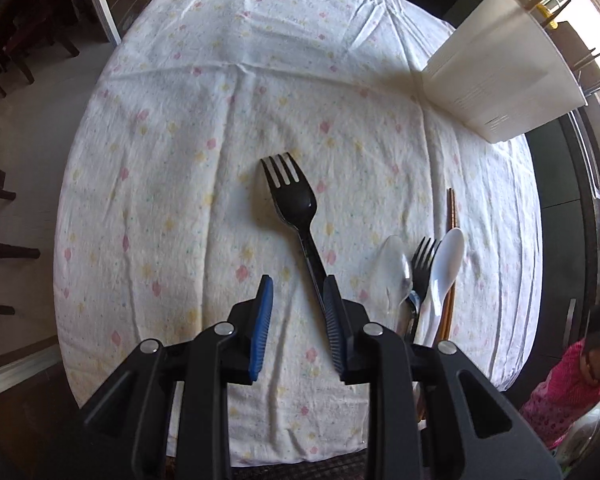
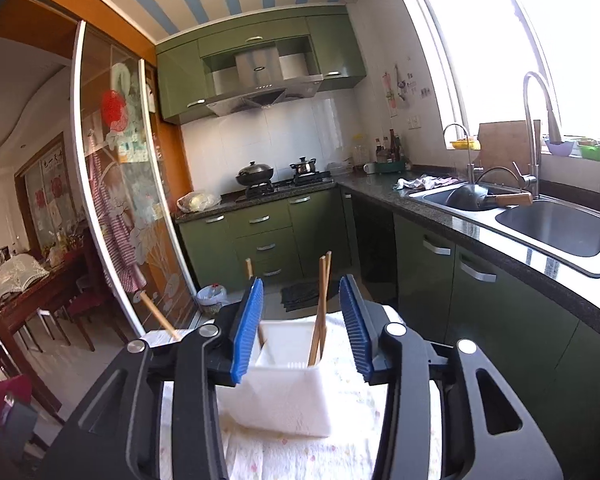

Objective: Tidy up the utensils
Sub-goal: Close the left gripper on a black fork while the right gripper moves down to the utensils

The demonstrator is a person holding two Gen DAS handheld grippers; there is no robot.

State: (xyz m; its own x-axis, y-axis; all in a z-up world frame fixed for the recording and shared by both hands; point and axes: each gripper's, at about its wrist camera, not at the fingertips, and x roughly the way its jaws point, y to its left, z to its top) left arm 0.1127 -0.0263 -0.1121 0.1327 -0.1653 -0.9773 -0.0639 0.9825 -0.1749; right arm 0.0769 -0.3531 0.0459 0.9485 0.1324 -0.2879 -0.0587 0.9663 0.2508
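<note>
Two blue-padded fingers point(image 1: 262, 320) of the left gripper point(image 1: 296, 320) stand spread above the cloth-covered desk point(image 1: 180, 160), pinching nothing; the black fork point(image 1: 296, 208) lies just ahead, handle against the right-hand pad, tines pointing away. Farther right lie spoons, another fork and chopsticks point(image 1: 452, 216), roughly parallel. The right gripper point(image 2: 302, 328) is spread too, facing the white holder point(image 2: 284, 400) where chopsticks point(image 2: 322, 304) stand upright.

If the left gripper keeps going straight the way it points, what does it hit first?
Probably the black fork: its handle lies beside the left gripper's right finger. Otherwise, the tablecloth beneath.
</note>
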